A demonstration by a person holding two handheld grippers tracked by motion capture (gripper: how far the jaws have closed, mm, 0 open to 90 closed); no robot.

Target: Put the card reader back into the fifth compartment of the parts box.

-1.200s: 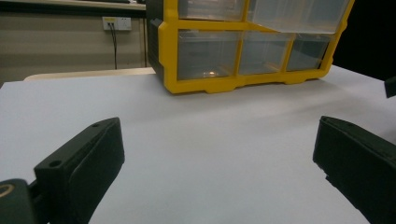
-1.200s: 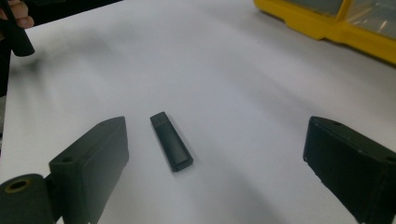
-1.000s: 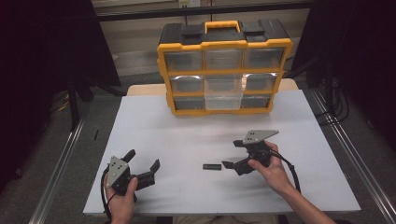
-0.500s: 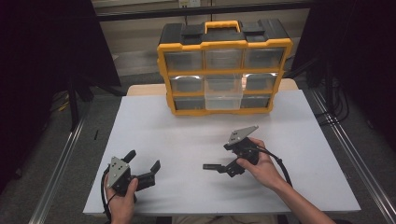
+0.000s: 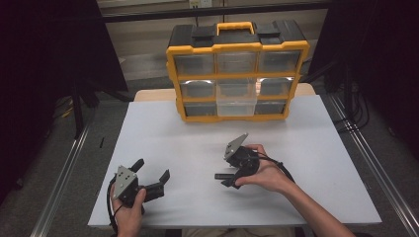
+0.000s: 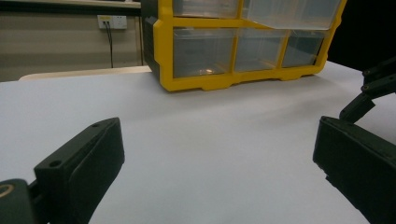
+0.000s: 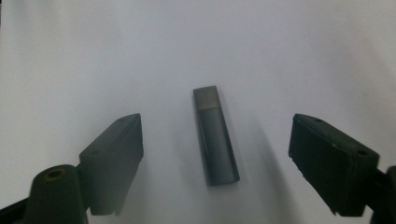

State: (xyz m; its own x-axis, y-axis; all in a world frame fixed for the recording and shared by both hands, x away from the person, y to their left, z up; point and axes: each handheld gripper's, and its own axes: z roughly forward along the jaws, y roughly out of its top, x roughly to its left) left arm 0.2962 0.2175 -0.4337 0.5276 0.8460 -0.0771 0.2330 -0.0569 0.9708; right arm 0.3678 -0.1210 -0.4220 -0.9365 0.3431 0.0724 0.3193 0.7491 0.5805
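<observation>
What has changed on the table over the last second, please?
The right tool has moved left and down over the small dark stick, which now lies between its open jaws, not yet held. The stick itself, the left tool, open near the table's front edge, and the yellow organizer stayed put.

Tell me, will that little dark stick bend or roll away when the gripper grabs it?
The little dark stick looks stiff and flat-sided, so it probably won't bend or roll. It seems small and light, lying flat on the smooth white table, so it might slide if nudged.
</observation>
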